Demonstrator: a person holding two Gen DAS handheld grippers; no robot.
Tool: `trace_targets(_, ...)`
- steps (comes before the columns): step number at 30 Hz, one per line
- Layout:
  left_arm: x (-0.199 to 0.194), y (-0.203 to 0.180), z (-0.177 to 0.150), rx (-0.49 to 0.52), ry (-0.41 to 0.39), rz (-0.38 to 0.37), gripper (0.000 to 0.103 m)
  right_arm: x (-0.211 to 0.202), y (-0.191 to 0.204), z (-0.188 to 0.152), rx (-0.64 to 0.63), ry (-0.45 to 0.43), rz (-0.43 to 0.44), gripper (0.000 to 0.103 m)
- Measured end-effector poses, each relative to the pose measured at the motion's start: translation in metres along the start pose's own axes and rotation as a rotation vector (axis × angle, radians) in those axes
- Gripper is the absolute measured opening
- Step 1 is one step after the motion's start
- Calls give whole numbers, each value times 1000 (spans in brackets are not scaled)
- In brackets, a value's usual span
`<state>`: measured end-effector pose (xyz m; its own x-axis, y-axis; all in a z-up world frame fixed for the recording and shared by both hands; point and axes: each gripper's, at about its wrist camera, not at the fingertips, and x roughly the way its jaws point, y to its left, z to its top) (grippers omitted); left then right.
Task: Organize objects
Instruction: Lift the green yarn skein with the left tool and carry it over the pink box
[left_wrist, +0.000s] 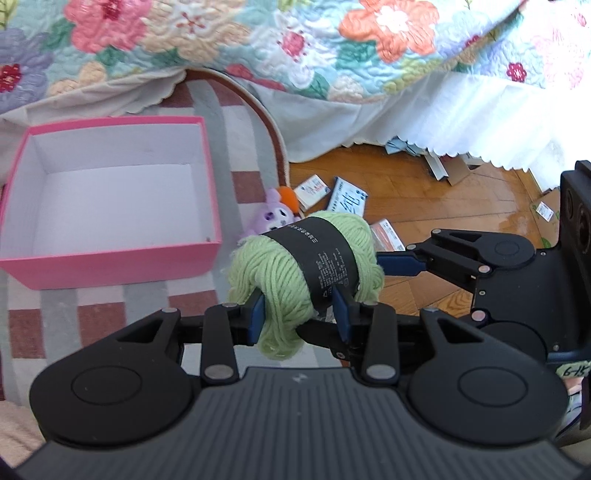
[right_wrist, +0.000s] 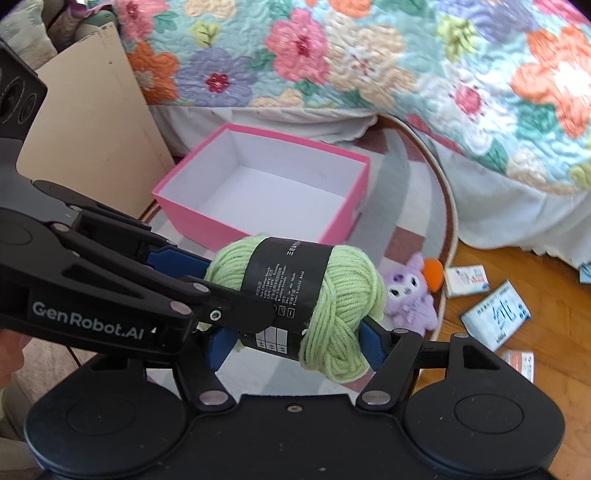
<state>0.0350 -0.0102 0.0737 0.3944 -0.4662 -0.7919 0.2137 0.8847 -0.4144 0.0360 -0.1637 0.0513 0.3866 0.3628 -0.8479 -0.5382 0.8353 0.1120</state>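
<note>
Beside pink box (right_wrist: 258, 192): plush toy (right_wrist: 410, 295); cartons (right_wrist: 495, 317).

the left gripper (left_wrist: 301, 317) points steeply downward, its blue pads (left_wrist: 258, 314) drawn in close and pressing into the near end of the green yarn ball (left_wrist: 295, 266), one pad on each side. the right gripper (right_wrist: 295, 341) also tilts steeply down, its jaws standing wider, the blue pads (right_wrist: 371, 345) clamped against the same yarn ball across its length. the two grippers meet at an angle: in the left wrist view the right gripper reaches in from the right, and in the right wrist view the left gripper reaches in from the left, crossing over the right gripper's left finger.
</note>
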Motion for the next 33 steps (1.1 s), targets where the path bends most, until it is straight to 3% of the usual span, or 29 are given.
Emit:
trace_targets(17,-38,57,40,-77,-163,78,35,21,35,78,-44,-60,23,72)
trace_targets(27,5,107,85,-105,-144,89,37,75,31,118,-81,-94,-15,71)
trace_targets(33,44,140,103,-98,-107,100,38,122,12,126,-4,-94,28,69)
